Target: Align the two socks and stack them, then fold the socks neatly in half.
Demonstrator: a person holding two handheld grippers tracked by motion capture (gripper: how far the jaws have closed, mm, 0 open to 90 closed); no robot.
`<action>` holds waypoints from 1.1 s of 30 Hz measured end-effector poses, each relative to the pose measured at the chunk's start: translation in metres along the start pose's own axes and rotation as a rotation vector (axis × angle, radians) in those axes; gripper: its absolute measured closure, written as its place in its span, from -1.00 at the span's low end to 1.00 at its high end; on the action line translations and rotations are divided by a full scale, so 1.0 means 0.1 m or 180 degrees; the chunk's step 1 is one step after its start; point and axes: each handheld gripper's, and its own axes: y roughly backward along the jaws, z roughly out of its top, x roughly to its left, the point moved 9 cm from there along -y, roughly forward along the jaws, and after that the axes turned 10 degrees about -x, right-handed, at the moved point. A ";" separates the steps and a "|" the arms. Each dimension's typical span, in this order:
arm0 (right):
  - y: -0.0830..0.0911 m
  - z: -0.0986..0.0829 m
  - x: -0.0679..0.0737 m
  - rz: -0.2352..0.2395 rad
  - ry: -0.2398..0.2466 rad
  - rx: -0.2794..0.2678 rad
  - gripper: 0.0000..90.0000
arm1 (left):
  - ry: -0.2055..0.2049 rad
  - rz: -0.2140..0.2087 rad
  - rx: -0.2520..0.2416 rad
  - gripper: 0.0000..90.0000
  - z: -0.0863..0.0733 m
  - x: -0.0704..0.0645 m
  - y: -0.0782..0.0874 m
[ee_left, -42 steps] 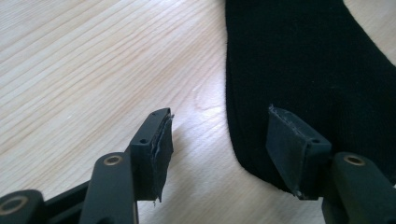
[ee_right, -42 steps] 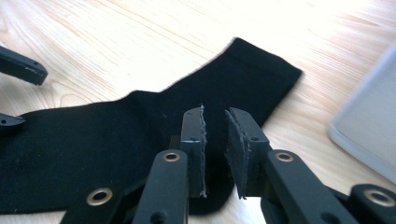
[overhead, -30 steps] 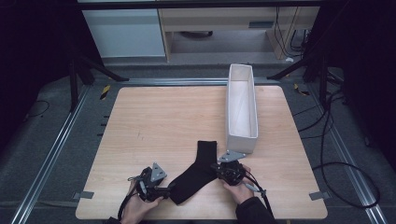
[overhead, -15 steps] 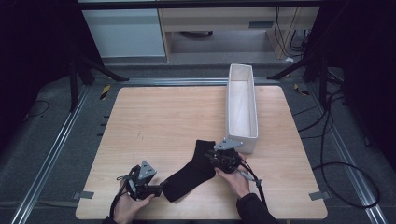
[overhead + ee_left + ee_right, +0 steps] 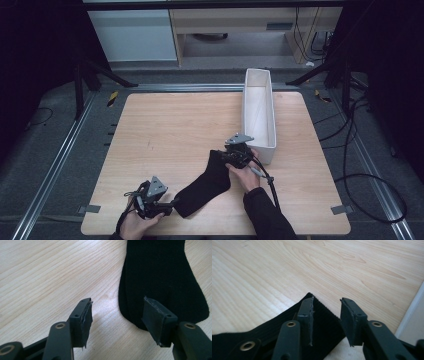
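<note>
A black sock (image 5: 207,182) lies flat and diagonal on the wooden table (image 5: 165,130), its cuff toward the white bin. My left gripper (image 5: 171,205) is open at the toe end near the front edge. In the left gripper view the left gripper (image 5: 120,320) is low over the table, with the sock (image 5: 160,272) toe reaching to the right jaw. My right gripper (image 5: 226,156) stands open at the cuff. In the right gripper view the right gripper (image 5: 327,315) straddles a corner of the sock (image 5: 274,320) cuff, jaws apart and not pinching it.
A long white bin (image 5: 245,110) stands at the table's right, its near end just beside my right hand; its wall (image 5: 412,312) shows at the edge of the right gripper view. Cables trail on the dark floor to the right.
My right gripper has moved up the table from mid-sock to the cuff beside the bin. The left gripper has shifted slightly left, and the sock's toe end has swung left with it.
</note>
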 end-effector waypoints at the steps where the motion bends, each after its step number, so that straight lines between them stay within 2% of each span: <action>1: -0.03 0.00 -0.01 -0.0023 0.0029 0.0010 0.32 | 0.0017 -0.0001 -0.0011 -0.11 0.00 -0.01 -0.01; 5: -0.11 -0.06 -0.03 -0.0061 0.0044 0.0099 0.23 | -0.0008 -0.0006 0.0016 -0.11 -0.02 -0.01 -0.02; 7: -0.14 -0.11 -0.02 -0.0019 0.0012 0.0182 0.18 | -0.0005 -0.0009 0.0023 -0.11 -0.02 -0.01 -0.02; 9: -0.15 -0.15 -0.02 -0.0043 0.0092 0.0233 0.16 | 0.0000 -0.0008 0.0035 -0.11 -0.03 0.00 -0.02; 10: -0.16 -0.16 -0.01 -0.0032 0.0077 0.0250 0.14 | -0.0001 -0.0006 0.0038 -0.11 -0.03 -0.01 -0.03; 14: -0.17 -0.17 -0.01 -0.0031 0.0039 0.0263 0.13 | -0.0027 -0.0006 0.0067 -0.10 -0.04 -0.01 -0.03; 16: -0.17 -0.18 -0.01 -0.0034 0.0060 0.0280 0.13 | -0.0007 -0.0006 0.0054 -0.10 -0.04 -0.01 -0.04; 18: -0.17 -0.19 -0.01 -0.0018 -0.0001 0.0297 0.13 | -0.0001 -0.0008 0.0057 -0.10 -0.04 -0.01 -0.04; 23: -0.17 -0.19 -0.01 -0.0024 -0.0012 0.0313 0.14 | 0.0009 -0.0022 0.0066 -0.11 -0.05 0.00 -0.04; 26: -0.18 -0.20 0.00 -0.0012 -0.0039 0.0322 0.20 | 0.0014 -0.0027 0.0074 -0.11 -0.05 0.00 -0.05; 30: -0.17 -0.20 0.04 0.0050 -0.0029 0.0338 0.48 | 0.0020 -0.0022 0.0078 -0.11 -0.05 0.00 -0.05; 33: -0.16 -0.20 0.06 0.0079 -0.0061 0.0346 0.60 | 0.0015 -0.0015 0.0077 -0.11 -0.05 0.00 -0.05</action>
